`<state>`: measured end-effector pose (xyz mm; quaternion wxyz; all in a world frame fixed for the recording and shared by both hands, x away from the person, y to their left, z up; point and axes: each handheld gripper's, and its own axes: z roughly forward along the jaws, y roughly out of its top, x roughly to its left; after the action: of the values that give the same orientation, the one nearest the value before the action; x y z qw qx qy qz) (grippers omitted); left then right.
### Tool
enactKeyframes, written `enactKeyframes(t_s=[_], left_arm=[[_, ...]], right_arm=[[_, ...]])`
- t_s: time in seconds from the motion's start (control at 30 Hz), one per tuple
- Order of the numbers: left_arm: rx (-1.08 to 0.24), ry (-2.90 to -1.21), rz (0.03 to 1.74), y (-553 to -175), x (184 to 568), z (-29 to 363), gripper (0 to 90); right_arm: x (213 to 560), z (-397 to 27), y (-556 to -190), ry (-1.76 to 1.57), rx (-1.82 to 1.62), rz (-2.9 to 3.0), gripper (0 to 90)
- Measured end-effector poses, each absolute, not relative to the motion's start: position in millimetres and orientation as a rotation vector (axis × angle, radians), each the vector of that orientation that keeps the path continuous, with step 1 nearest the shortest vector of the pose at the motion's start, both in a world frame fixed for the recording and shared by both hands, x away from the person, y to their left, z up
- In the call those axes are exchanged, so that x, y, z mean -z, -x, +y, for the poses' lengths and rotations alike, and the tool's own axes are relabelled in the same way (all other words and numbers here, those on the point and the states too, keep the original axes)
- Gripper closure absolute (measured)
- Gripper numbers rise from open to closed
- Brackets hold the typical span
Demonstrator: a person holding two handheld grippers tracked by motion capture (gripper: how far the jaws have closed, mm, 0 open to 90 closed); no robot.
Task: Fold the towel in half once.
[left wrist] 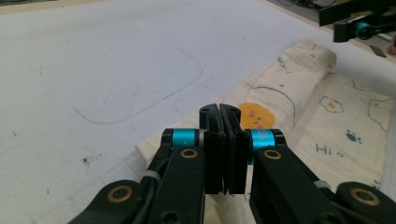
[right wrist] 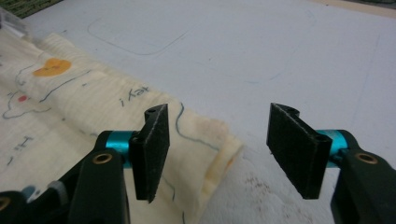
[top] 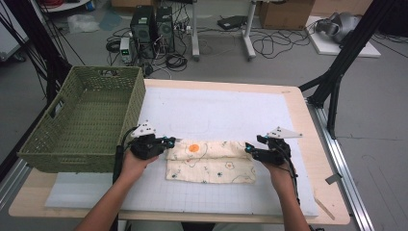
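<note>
The cloth (top: 210,161), cream with small printed drawings, lies folded on the white mat (top: 216,113), close to the near edge of the table (top: 298,106) and about midway between its left and right edges. Its far long edge is turned over into a thick fold.

The left gripper (top: 169,141) is at the far left corner of the cloth; in the left gripper view its jaws are pressed fully together, and whether a thin layer of fabric sits between them I cannot tell. The right gripper (top: 248,147) is at the far right corner, its jaws standing apart and holding nothing, with the folded corner (right wrist: 219,144) lying between them.

I judge that the folding is in hand and both far corners are being taken. The next move calls for the right jaws to close on their corner, so that both ends can travel together. The green basket (top: 82,120) waits at the left edge.
</note>
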<state>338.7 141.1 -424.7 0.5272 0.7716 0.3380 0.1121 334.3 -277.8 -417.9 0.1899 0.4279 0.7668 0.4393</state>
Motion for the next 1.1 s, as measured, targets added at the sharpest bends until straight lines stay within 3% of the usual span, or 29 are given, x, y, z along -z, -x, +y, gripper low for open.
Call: enactKeyframes(t_s=[0.1, 0.2, 0.27, 0.33, 0.93, 1.1], left_arm=[[-0.261, -1.838, 0.805, -335.6, 425.7, 142.4, 87.8], [-0.256, -1.835, 0.805, -332.9, 426.5, 143.4, 87.8], [-0.258, -1.836, 0.797, -330.4, 425.8, 143.2, 87.8], [-0.263, -1.833, 0.786, -327.5, 425.0, 143.0, 87.8], [-0.225, -1.828, 0.761, -303.8, 421.0, 146.4, 84.2], [-0.209, -1.840, 0.732, -298.2, 421.6, 149.8, 88.6]], right_arm=[[417.7, -268.7, -347.9, -1.220, -1.204, 2.189, 37.2], [422.5, -267.4, -359.9, -1.274, -1.172, 2.243, 43.1], [425.7, -267.2, -363.0, -1.254, -1.145, 2.297, 59.7], [423.9, -263.3, -357.5, -1.157, -1.149, 2.338, 83.5], [414.2, -285.1, -294.9, -1.003, -1.204, 2.293, 84.7], [413.4, -285.3, -277.0, -0.974, -1.200, 2.298, 84.8]])
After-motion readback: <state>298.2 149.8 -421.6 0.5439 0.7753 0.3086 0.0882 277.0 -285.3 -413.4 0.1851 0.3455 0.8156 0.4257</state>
